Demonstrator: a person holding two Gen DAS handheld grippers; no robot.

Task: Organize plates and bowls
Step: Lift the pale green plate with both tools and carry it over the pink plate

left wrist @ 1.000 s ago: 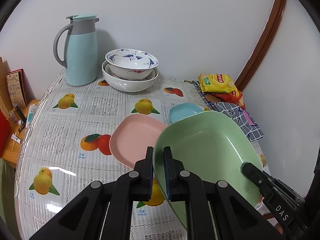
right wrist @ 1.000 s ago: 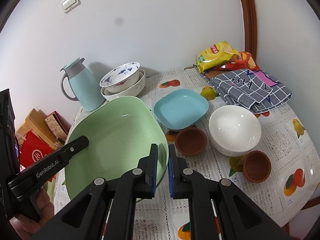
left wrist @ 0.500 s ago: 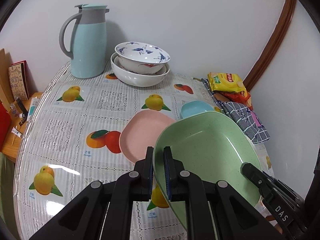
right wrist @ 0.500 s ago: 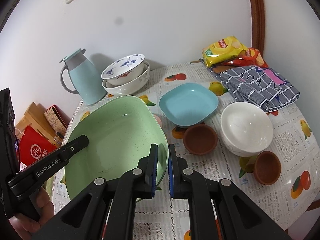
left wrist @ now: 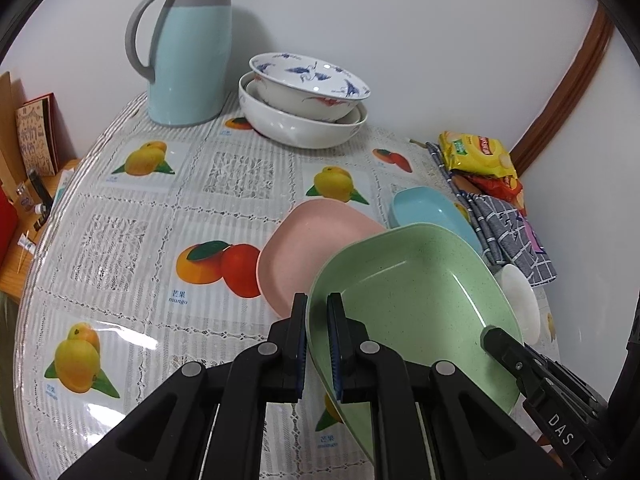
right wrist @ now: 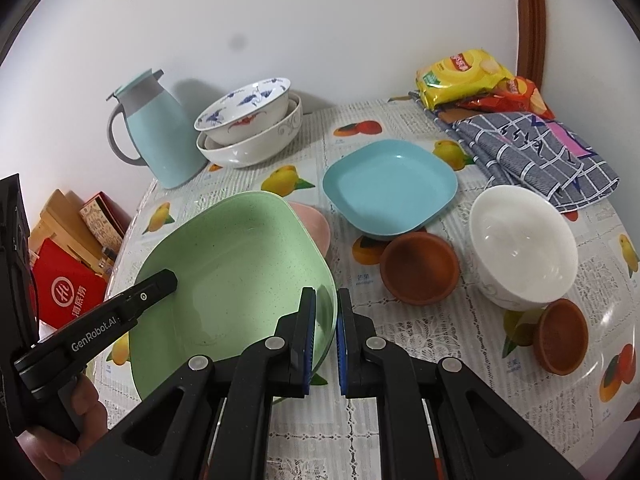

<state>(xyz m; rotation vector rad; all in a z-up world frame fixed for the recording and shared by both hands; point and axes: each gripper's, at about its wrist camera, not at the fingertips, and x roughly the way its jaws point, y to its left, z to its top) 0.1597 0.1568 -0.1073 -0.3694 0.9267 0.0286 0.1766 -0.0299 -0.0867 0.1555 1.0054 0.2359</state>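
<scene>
The left gripper (left wrist: 317,314) was clamped on one rim of the green plate (left wrist: 416,304), and the right gripper (right wrist: 325,312) was clamped on the opposite rim, so the plate hung between them, tilted, above the table and partly over the pink plate (left wrist: 316,240). White lettering on the left gripper's arm, seen from the right wrist camera, read "GenRobot.AI"; the right gripper's arm, seen from the left wrist camera, carried the letters "DAS". A hand (right wrist: 60,432) gripped the left gripper's handle at the lower left of the right wrist view. Under the fruit pictures on the tablecloth (left wrist: 132,240) ran small Chinese characters and the word "mango". The red bag (right wrist: 64,292) beside the table bore a white round emblem and Chinese characters. The yellow snack packet (right wrist: 460,76) had a red logo too small to read. The round table, under a clear glossy cover, stood against a plain white wall with a curved brown wooden trim (left wrist: 560,104). On it sat a pale blue jug (left wrist: 188,60), a blue-patterned bowl (left wrist: 308,80) nested in a larger white bowl (left wrist: 296,128), a blue plate (right wrist: 388,188), a white bowl (right wrist: 520,244), two brown clay dishes (right wrist: 420,268) and a folded checked cloth (right wrist: 536,152).
</scene>
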